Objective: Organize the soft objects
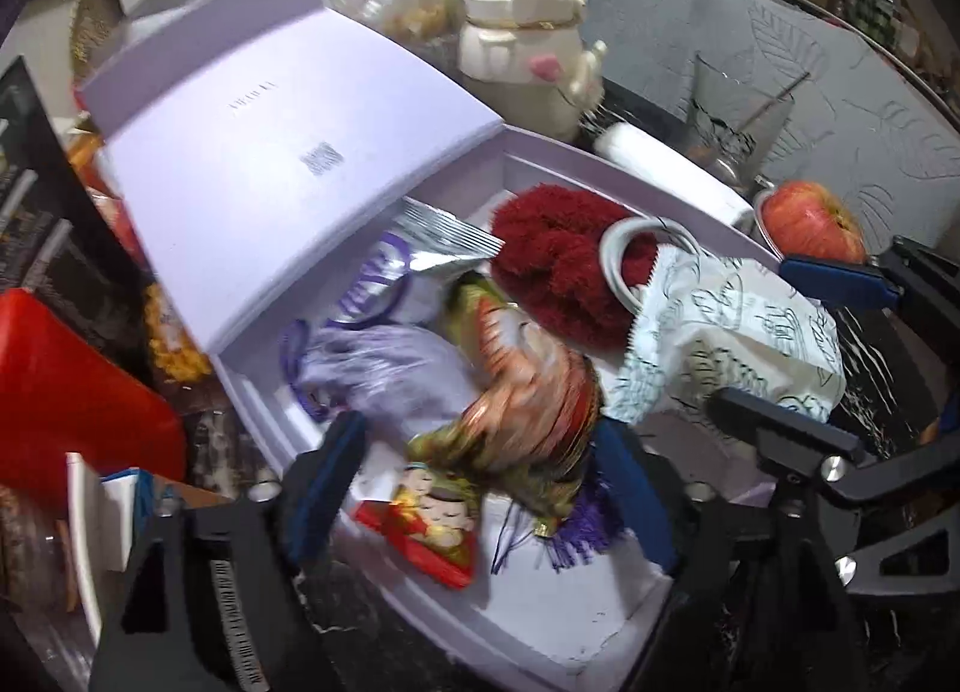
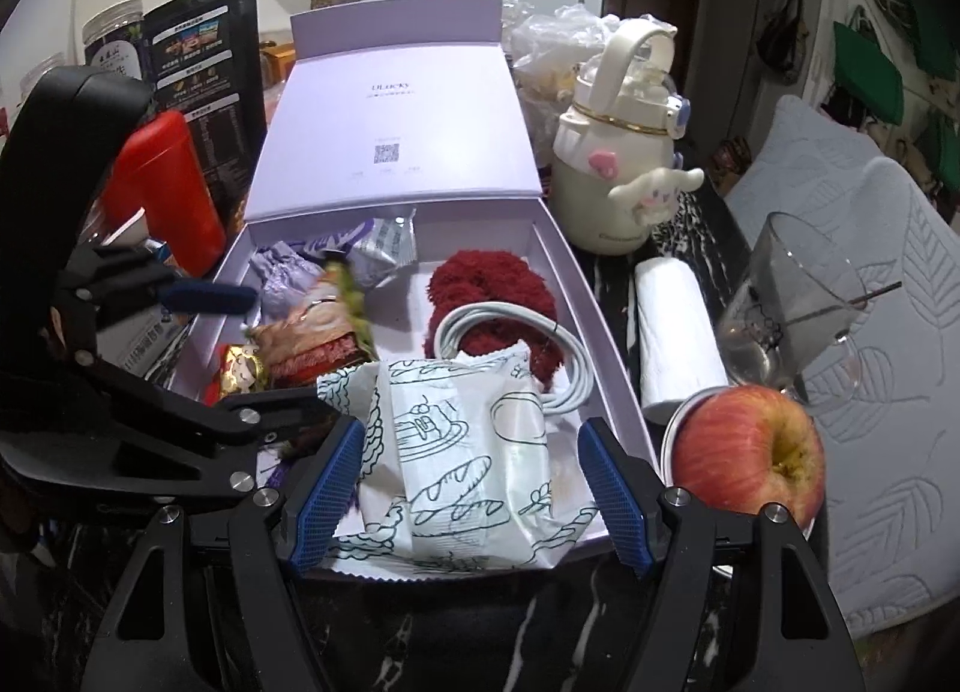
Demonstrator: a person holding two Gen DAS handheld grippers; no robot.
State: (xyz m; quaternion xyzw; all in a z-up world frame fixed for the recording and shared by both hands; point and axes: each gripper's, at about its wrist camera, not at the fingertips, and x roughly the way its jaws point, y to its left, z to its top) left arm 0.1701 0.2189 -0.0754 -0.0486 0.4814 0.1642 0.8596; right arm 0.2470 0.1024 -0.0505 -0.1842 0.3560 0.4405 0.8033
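Both sets of fingers (image 1: 474,488) (image 2: 471,488) gape, gripping nothing, over the lavender box (image 2: 576,272), bread-print packet (image 2: 462,464) between the right pair

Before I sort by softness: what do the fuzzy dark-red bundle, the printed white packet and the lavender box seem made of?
Fuzzy dark-red bundle: looks like chenille or plush yarn, matte, with a shaggy pile. Printed white packet: probably glossy plastic film, given its sheen, creases and serrated edge. Lavender box: likely rigid matte paperboard, with flat walls and crisp corners.

One open box (image 2: 606,332), one red scrunchie (image 2: 492,284), one cable (image 2: 510,320), one apple (image 2: 744,452), one bottle (image 2: 618,164), one glass (image 2: 792,296), two tools (image 2: 471,488)
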